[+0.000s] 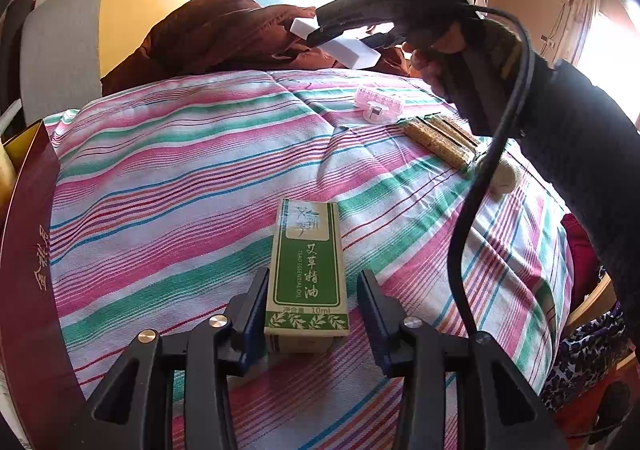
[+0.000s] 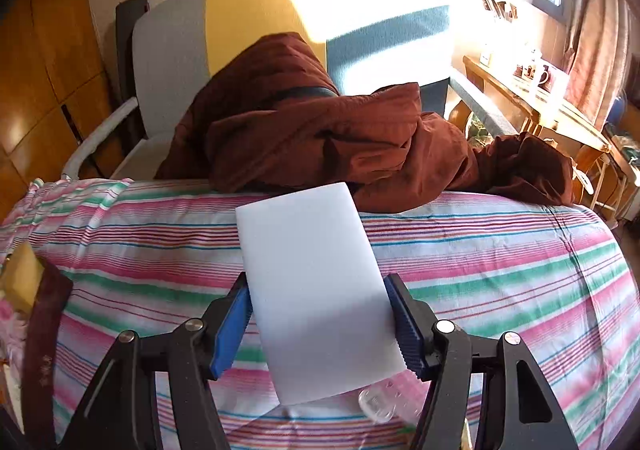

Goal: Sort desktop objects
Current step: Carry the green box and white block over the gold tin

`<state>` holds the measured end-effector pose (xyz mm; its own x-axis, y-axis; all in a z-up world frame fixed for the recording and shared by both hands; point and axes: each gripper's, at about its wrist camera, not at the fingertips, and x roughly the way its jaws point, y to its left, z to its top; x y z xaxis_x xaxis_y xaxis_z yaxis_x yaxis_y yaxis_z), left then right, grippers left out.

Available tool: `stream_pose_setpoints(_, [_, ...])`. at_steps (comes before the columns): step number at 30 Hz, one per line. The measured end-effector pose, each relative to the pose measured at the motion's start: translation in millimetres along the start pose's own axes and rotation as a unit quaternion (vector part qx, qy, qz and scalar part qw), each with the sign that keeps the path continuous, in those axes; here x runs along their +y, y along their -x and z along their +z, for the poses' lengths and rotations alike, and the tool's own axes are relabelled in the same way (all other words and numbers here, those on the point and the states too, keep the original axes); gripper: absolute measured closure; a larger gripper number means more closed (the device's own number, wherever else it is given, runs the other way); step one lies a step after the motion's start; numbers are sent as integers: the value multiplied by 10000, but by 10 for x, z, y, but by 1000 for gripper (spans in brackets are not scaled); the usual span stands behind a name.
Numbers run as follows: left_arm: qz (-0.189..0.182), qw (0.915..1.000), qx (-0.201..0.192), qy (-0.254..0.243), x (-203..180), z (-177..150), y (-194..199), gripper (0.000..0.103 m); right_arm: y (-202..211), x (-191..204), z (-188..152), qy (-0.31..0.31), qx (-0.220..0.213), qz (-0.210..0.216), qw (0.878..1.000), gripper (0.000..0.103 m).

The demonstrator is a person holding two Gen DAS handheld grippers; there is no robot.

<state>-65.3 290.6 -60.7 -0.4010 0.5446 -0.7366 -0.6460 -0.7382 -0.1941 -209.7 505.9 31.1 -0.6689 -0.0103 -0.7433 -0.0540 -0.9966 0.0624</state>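
Aloft, right gripper (image 2: 318,314) clamps white block (image 2: 316,290); left gripper (image 1: 312,314), spread, seemingly straddles green carton (image 1: 306,274).

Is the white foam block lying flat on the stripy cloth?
No, the white rectangular foam block is pinched in the right claw and held up above the pink and green striped cloth.

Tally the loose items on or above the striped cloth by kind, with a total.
Green essential oil box: 1
White foam block: 1
Pink clear pill organizer: 1
Tubes of gold granules: 3
Round cream object: 1
Total: 7
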Motion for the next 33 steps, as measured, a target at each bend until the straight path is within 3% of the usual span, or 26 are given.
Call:
stream_pose_setpoints(6, [49,9999,-92,-68,-33,-36,90,73,583,90,-484,-106,-311,337,9989,37])
stream_pose_setpoints(10, [162,9994,-99,-294,-112,-101,132,72,987,6,-807,-266,-556,355,9975,37])
stream_pose_setpoints(15, [-38,9999,-118,-90,-59,-151,194,72,1436,-78,-1210,-395,-851,322,9951,37])
stream_pose_setpoints(19, [-10,9997,-62,-226,-89,-200,228,71,1729,-67,-1530,-515,-1053,433,9922,37])
stream_pose_setpoints(26, [-98,9992,-305,-239,-208,-222,554,71,1666,162,-1901,-505,-859,644,9929,37])
stream_pose_setpoints(33, [154,9974,-696,-137,-32,-185,1065,71,1468,695,-1815,-192,-735,1169,9902,37])
